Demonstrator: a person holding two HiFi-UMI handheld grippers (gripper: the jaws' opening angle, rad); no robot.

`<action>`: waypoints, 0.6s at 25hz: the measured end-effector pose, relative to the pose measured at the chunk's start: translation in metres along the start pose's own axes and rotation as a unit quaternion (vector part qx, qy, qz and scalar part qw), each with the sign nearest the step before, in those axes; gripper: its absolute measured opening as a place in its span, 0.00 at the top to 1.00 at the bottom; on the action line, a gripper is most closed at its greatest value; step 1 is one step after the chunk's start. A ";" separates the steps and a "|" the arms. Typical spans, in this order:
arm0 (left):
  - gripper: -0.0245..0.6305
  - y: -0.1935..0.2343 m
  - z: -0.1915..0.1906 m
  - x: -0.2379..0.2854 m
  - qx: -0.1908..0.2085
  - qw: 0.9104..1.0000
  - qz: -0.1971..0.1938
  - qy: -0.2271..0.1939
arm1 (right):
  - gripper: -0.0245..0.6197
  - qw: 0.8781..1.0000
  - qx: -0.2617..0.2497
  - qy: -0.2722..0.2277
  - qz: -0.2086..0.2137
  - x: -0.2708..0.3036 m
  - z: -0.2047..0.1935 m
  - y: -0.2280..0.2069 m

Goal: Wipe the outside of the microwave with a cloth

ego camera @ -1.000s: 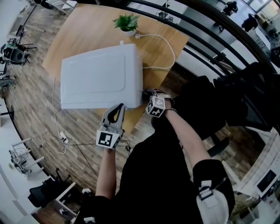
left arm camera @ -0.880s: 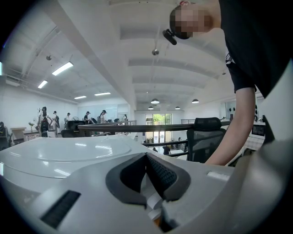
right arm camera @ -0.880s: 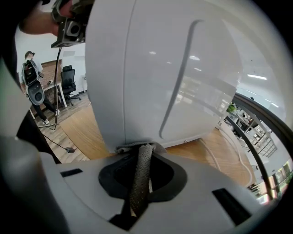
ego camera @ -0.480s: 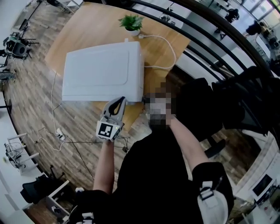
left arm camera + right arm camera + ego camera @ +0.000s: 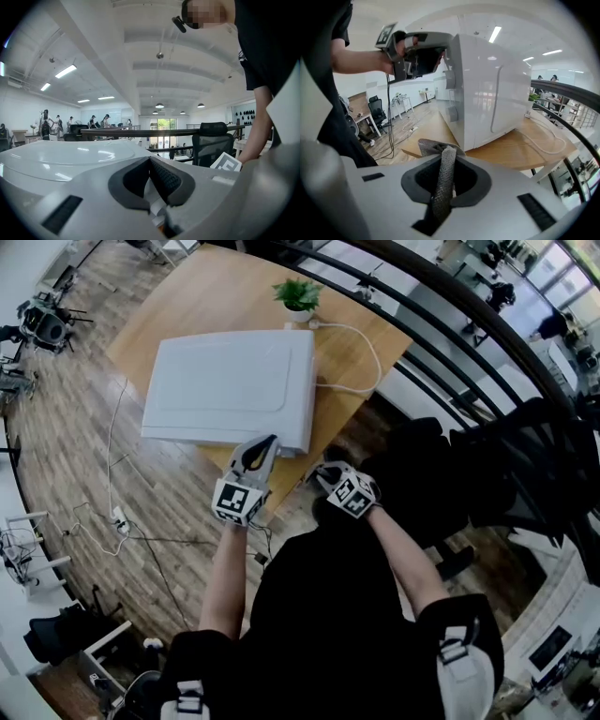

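Observation:
The white microwave (image 5: 234, 385) stands on a wooden table (image 5: 187, 306); in the right gripper view its side wall (image 5: 497, 89) rises straight ahead. My left gripper (image 5: 269, 442) is shut with nothing between its pads (image 5: 161, 176). Its tip sits at the microwave's near front corner, level with the top panel (image 5: 61, 157). My right gripper (image 5: 321, 471) hangs just off the table's near edge, a short way from the microwave's right side. It is shut on a grey textured cloth (image 5: 443, 180), which stands up between the jaws and folds over past their tips.
A small potted plant (image 5: 298, 294) and a white power cable (image 5: 366, 348) lie behind the microwave. A black railing (image 5: 450, 343) runs past the table's right side, with a black office chair (image 5: 525, 465) beyond it. Cables trail on the wood floor (image 5: 117, 517) at left.
The right gripper with the cloth has drawn back a little from the microwave's right side toward the person. The left gripper stays at the front corner. The head view has shifted.

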State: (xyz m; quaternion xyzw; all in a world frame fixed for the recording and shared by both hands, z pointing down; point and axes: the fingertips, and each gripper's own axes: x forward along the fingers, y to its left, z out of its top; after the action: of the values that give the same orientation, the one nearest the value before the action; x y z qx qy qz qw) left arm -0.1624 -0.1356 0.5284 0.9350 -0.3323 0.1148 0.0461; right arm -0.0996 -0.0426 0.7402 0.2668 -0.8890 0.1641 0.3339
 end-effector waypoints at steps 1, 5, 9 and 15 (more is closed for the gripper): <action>0.96 0.001 0.004 0.001 -0.001 1.000 0.001 -0.012 | 0.91 1.000 0.009 -0.009 -0.006 -0.008 0.005 -0.002; 0.96 0.003 0.008 -0.005 0.000 1.000 0.005 -0.030 | 0.91 0.998 0.028 -0.050 -0.029 -0.045 0.031 -0.010; 0.96 0.003 0.006 -0.003 0.004 0.999 0.010 -0.033 | 0.91 0.995 0.006 -0.087 -0.049 -0.086 0.059 -0.030; 0.96 0.001 0.008 -0.003 0.004 0.999 0.015 -0.034 | 0.91 0.988 -0.017 -0.134 -0.073 -0.140 0.098 -0.041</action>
State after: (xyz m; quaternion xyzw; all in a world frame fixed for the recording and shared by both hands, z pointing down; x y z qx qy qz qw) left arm -0.1638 -0.1362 0.5197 0.9333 -0.3475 0.0852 0.0292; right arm -0.0362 -0.0703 0.5789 0.3452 -0.9064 0.0870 0.2275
